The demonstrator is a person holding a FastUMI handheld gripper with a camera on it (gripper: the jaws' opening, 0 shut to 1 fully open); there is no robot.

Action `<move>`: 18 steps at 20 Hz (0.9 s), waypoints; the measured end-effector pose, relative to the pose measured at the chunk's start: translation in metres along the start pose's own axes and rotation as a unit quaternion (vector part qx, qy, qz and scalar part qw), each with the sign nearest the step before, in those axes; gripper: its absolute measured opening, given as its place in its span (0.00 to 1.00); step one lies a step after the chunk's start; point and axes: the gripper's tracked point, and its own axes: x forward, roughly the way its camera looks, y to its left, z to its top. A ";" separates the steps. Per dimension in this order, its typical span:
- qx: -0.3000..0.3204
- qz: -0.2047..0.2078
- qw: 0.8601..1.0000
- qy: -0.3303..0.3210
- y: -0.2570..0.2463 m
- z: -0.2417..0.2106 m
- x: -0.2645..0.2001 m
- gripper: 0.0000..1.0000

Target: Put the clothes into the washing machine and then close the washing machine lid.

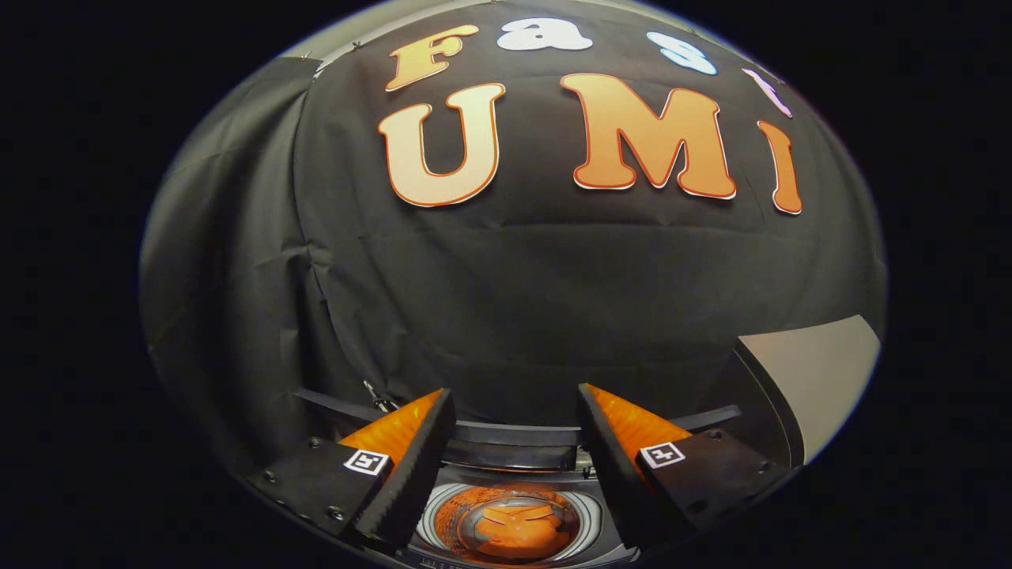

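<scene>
Washing machine (pixel 514 442) sits low beneath the gripper, its dark top rim curving across just beyond the fingers, in front of the black cloth wall (pixel 506 276) that rises behind it and takes up most of the scene. Its lid (pixel 814 379) stands raised at the right side, a pale panel with a dark edge tilted up beside the right finger. Between and below the fingers the round drum (pixel 506 521) lies open to view, ringed by a light metal band, and inside it something orange (pixel 518 529) rests at the bottom; whether this is the clothes or a reflection on the drum floor cannot be told. The gripper (pixel 515 407) hangs above the opening with its two fingers (pixel 411 474) spread wide apart, nothing caught between them and neither one touching the machine. Each finger carries a small square marker (pixel 367 461) on its upper face.
</scene>
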 end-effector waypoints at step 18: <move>-0.012 -0.026 0.999 0.029 0.002 -0.093 -0.035 1.00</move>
